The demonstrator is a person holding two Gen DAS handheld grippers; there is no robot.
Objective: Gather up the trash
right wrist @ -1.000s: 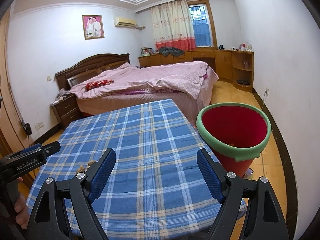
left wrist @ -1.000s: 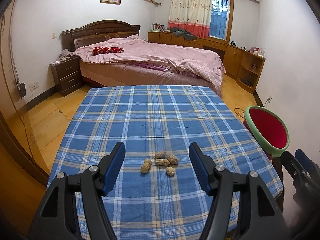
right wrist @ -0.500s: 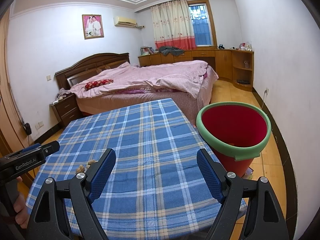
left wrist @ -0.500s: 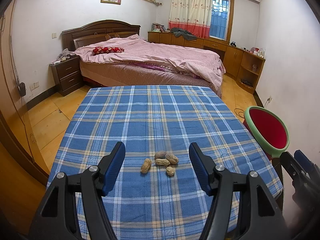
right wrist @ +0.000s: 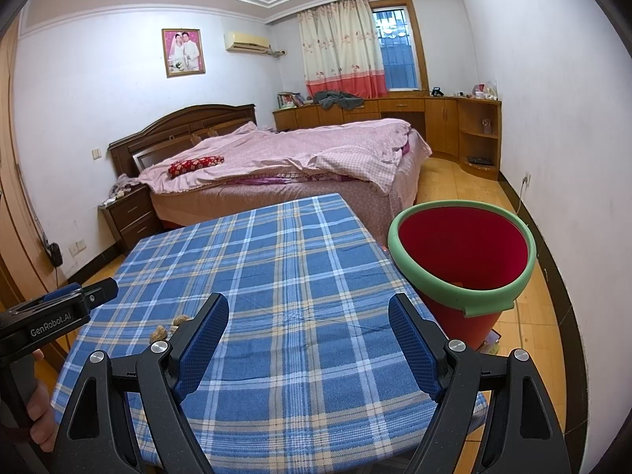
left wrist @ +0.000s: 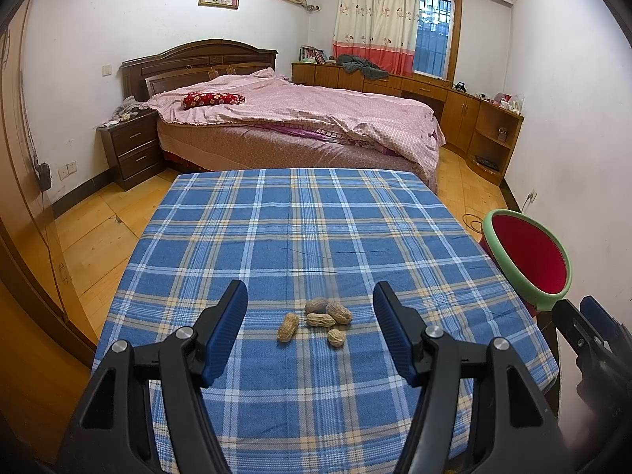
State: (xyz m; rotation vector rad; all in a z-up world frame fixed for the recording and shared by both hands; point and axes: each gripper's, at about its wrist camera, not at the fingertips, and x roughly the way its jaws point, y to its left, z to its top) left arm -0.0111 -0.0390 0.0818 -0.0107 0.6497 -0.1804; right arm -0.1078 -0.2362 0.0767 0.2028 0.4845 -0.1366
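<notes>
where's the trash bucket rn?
The red bucket with the green rim stands on the floor off the table's right edge, right of centre in the right wrist view, beyond the bed's foot.

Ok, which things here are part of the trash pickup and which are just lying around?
Part of the job:
- peanut shells on the checked tablecloth
- red bucket beside the table
- left gripper, open
- right gripper, open

Just lying about:
- bed
- nightstand
- red pillow

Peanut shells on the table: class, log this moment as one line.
peanut shells: on plaid table | left gripper: open, empty | right gripper: open, empty | red bin: beside table
</notes>
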